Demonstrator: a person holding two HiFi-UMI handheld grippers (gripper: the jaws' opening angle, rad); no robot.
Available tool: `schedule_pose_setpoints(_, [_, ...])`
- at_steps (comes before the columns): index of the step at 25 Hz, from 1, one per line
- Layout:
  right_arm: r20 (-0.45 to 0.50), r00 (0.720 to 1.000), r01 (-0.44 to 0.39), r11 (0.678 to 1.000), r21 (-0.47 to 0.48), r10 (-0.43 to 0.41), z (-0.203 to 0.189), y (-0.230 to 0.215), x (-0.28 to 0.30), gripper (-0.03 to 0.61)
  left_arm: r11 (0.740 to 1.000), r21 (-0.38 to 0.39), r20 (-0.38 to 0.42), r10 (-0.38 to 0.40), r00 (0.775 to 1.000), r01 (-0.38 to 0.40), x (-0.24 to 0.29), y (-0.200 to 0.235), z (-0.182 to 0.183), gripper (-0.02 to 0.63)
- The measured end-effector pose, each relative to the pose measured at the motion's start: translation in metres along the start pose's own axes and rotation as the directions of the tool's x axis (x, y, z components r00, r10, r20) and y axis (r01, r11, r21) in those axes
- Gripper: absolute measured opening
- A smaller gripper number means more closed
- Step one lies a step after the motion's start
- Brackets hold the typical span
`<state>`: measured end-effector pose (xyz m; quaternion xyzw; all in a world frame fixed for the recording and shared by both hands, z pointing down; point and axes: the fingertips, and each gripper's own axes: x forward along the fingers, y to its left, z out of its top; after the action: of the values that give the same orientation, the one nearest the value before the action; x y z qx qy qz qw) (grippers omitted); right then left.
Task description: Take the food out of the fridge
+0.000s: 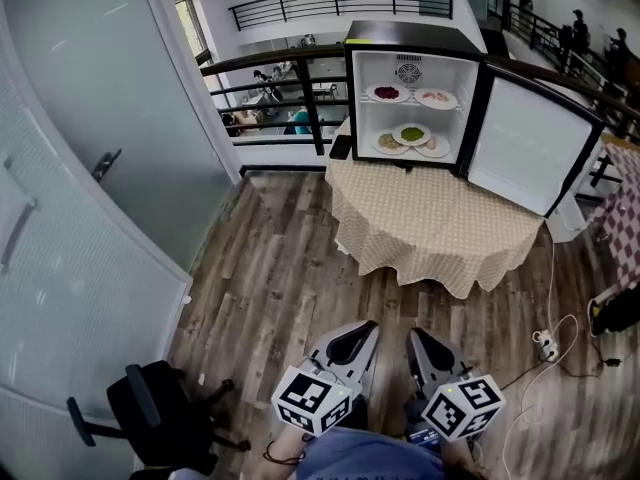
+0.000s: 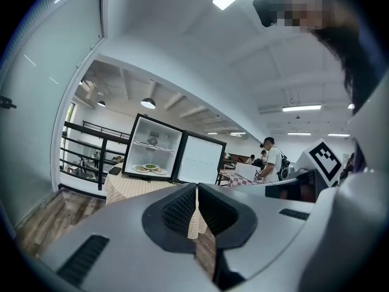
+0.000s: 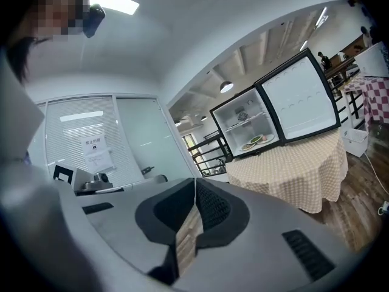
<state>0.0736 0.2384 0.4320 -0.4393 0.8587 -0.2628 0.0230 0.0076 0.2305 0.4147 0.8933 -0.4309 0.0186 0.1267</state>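
A small black fridge stands open on a round table with a checked cloth, its door swung to the right. Two plates of food sit on the upper shelf, and several more on the lower one. Both gripper views also catch the fridge far ahead. My left gripper and right gripper hover low at the bottom of the head view, well short of the table. Both are shut and hold nothing.
A glass wall with a door runs along the left. A black office chair stands at the lower left. A white power strip and cable lie on the wooden floor at right. A black railing runs behind the table.
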Motion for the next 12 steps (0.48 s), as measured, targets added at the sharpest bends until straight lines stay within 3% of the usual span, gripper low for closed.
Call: schedule_pose_setpoints(12, [-0.05, 0.995, 0.086, 0.996, -0.006, -0.086, 0.02, -0.023, 0.129, 0.02, 0.999, -0.019, -0.018, -0.05, 0.999, 0.05, 0.052, 0.119, 0.026, 0.02])
